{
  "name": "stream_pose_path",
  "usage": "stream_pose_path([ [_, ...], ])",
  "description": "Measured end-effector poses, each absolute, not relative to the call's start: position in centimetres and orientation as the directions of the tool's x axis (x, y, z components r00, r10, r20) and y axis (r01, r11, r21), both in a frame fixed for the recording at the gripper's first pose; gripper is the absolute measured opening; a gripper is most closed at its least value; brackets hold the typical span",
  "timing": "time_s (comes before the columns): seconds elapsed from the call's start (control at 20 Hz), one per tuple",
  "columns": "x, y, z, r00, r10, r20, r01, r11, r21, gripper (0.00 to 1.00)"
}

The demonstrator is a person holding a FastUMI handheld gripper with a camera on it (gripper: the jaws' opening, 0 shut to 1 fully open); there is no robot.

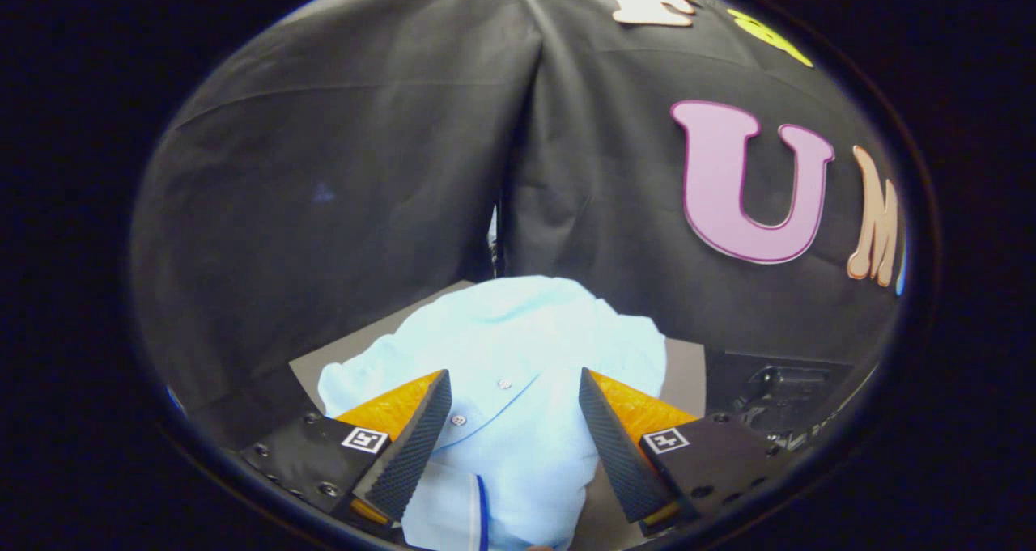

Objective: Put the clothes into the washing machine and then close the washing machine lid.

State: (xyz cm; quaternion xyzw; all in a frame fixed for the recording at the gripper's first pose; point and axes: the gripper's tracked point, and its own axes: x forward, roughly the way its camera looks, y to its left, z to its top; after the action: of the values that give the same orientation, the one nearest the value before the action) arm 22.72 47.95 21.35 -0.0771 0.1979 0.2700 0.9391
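Observation:
A light blue buttoned shirt (502,349) lies crumpled on a grey surface (356,345), spreading from between my fingers to beyond them. My gripper (515,377) is open, its two orange fingers with black ribbed pads (417,446) wide apart above the shirt's button placket. Whether the tips touch the cloth is unclear. A dark machine part (777,389) sits to the right of the shirt, past the right finger.
The black cloth wall (340,171) stands close behind the shirt, with a seam in the corner straight ahead. The grey surface ends at the wall on the left and at the dark machine part on the right.

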Motion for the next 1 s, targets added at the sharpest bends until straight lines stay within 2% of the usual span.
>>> stream_pose_path([
  [0.2,22.2,48.7,18.5,0.723,0.468,-0.509,-0.554,0.832,-0.022,0.98],
  [0.6,22.0,49.6,16.7,0.696,0.475,-0.539,-0.576,0.817,-0.024,0.95],
  [0.65,22.0,49.6,16.8,0.704,0.472,-0.531,-0.574,0.818,-0.033,0.8],
  [0.95,21.9,49.8,16.8,0.703,0.47,-0.534,-0.567,0.823,-0.021,0.77],
  [1.0,21.9,50.1,16.8,0.713,0.468,-0.523,-0.552,0.834,-0.006,0.55],
])
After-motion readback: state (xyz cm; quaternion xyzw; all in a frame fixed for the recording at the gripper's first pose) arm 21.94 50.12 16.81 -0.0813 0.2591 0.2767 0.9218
